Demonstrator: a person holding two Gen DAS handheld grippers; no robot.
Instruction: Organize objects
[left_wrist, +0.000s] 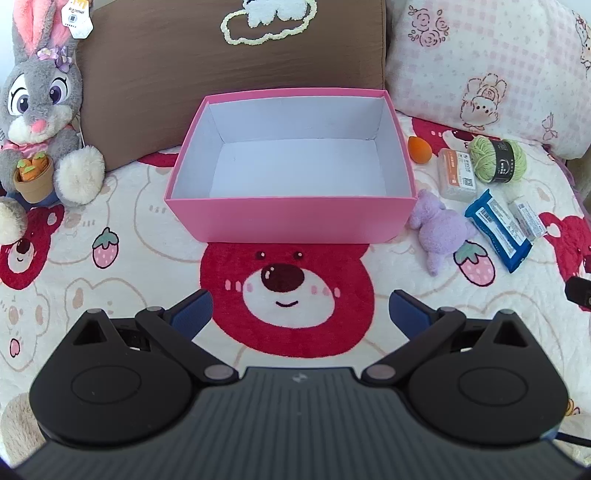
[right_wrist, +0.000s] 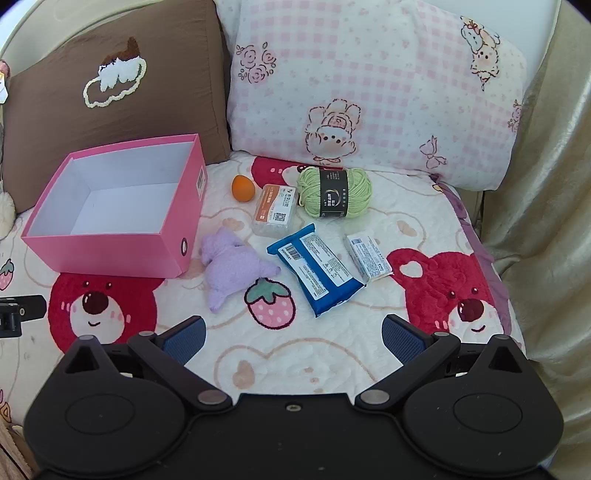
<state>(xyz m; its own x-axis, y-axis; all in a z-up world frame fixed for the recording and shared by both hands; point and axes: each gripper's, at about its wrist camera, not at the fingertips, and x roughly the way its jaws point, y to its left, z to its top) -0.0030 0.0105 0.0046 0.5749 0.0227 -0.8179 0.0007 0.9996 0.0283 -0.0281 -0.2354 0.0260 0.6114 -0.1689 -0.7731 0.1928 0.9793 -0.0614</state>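
left claw (left_wrist: 301, 314) agape | left-only — grey rabbit plush (left_wrist: 40, 107) | right-only — curtain (right_wrist: 546, 221)

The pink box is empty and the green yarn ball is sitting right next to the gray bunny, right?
Not quite. The pink box is empty, but the green yarn ball sits beside the clear plastic case with the orange label, in front of the pink checked pillow. The left wrist view shows the gray bunny on the box's other side.

Both views were bright and evenly lit, soft daylight, barely any shadows. Everything stayed pretty sharp, just heavy fisheye bending and dark vignette in the corners.
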